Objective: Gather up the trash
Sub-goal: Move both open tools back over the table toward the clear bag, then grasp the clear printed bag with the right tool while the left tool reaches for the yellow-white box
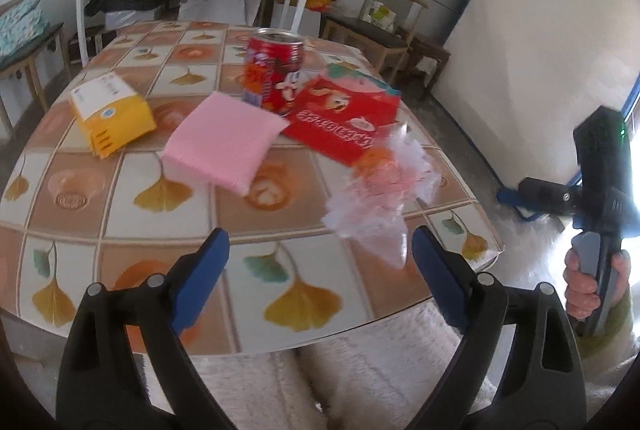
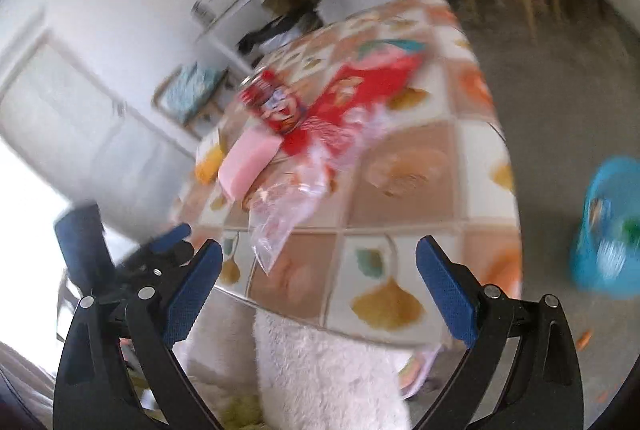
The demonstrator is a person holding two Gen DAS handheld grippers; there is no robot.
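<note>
A: Left wrist view, stock listed largest first. Surface, tiled in a leaf pattern, fills the middle of the frame. On it: pink pad at centre; red snack packet right of centre; yellow box at left; red can upright behind the pad, touching or just beside the packet; clear crumpled wrapper, lower right of centre, near the surface's edge.

B: Grippers?

A: Left gripper: jaws wide apart, nothing between the pads, the wrapper just ahead of its right-hand finger. Right gripper: jaws also apart and empty in its own view, which is badly blurred. Blue bin on the floor at that frame's right edge, well apart from the surface.

B: Step in hand?

A: Likely picking up the wrapper, the nearest trash. Best practice, as a judgement: centre the jaws over its bunched middle, not the thin tail; close fully, since film is slippery and light; lift clear before swinging toward the bin, keeping away from the can, which could tip.
</note>
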